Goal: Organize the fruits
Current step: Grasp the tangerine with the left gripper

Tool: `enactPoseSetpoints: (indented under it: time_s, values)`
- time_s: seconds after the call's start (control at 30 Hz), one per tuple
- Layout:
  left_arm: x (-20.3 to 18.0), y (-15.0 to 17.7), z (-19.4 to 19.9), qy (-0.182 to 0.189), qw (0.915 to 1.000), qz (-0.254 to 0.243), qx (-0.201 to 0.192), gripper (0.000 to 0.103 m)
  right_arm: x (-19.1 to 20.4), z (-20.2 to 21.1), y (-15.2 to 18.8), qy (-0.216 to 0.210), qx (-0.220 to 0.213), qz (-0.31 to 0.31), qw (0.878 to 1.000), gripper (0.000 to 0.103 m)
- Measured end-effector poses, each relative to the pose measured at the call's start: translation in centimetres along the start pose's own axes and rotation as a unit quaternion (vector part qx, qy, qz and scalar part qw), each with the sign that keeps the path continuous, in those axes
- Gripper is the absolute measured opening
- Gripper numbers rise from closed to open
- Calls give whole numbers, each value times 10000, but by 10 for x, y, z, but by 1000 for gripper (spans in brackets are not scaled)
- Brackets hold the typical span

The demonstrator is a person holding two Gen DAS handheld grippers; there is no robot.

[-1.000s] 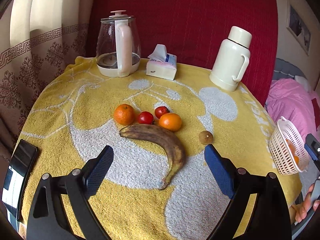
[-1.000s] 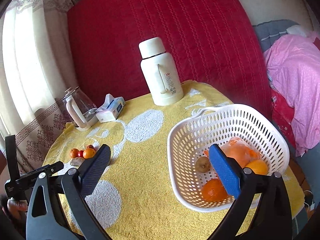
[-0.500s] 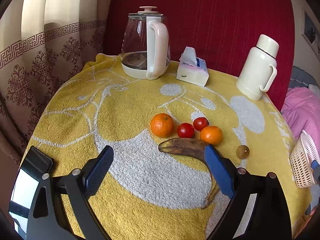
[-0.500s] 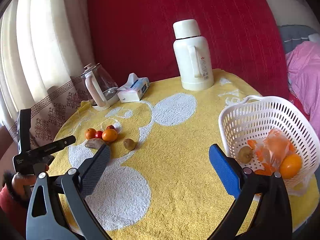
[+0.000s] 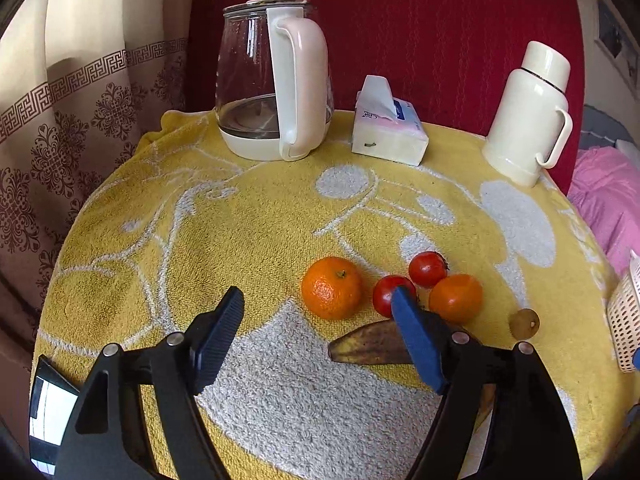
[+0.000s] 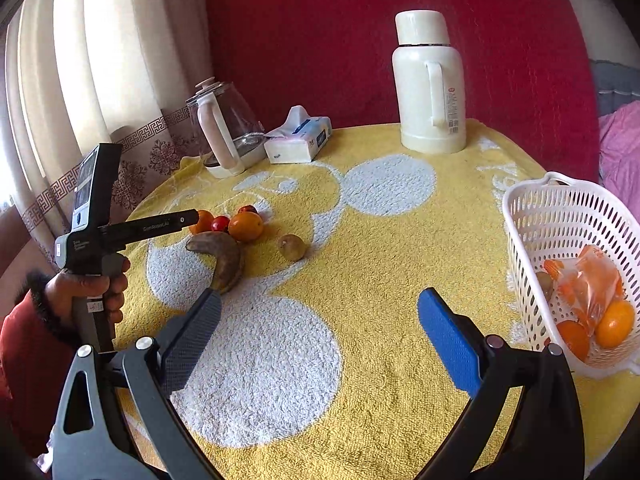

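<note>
On the yellow towel lie an orange [image 5: 332, 293], two tomatoes [image 5: 390, 294] [image 5: 427, 268], a second orange [image 5: 456, 298], a browned banana [image 5: 372, 346] and a small brown kiwi [image 5: 524, 323]. My left gripper [image 5: 318, 334] is open, just above and in front of the first orange; its right finger hides part of the banana. My right gripper [image 6: 318, 334] is open and empty over the towel's front, with the banana [image 6: 226, 256] and kiwi [image 6: 292, 247] ahead to the left. The white basket [image 6: 568, 216] at right holds oranges and a bag.
A glass kettle [image 5: 272, 80], a tissue pack [image 5: 386, 128] and a cream thermos [image 5: 528, 112] stand along the back of the table. A phone [image 5: 52, 404] lies at the front left edge. The basket's edge [image 5: 626, 320] shows at far right.
My left gripper has moved forward and left, closer to the fruit group. My right gripper has swung left, away from above the basket, toward the table's middle.
</note>
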State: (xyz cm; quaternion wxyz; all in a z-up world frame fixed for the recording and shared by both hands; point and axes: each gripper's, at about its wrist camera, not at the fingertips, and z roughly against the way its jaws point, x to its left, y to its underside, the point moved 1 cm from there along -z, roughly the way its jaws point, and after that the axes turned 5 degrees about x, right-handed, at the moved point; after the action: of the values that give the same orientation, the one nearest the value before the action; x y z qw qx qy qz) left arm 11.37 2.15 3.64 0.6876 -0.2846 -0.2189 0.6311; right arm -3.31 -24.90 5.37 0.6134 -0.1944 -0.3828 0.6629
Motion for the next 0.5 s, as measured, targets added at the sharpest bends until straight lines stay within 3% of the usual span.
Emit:
enactPoseSetpoints:
  time_s: [0.1, 0.5]
  values:
    - [3, -3, -10, 81, 9999, 28, 90, 71, 3, -3, 1, 32, 72, 50, 10000, 100]
    - [8, -4, -34, 682, 9967, 288, 339, 41, 20, -17, 5, 81, 385, 332, 9987, 100]
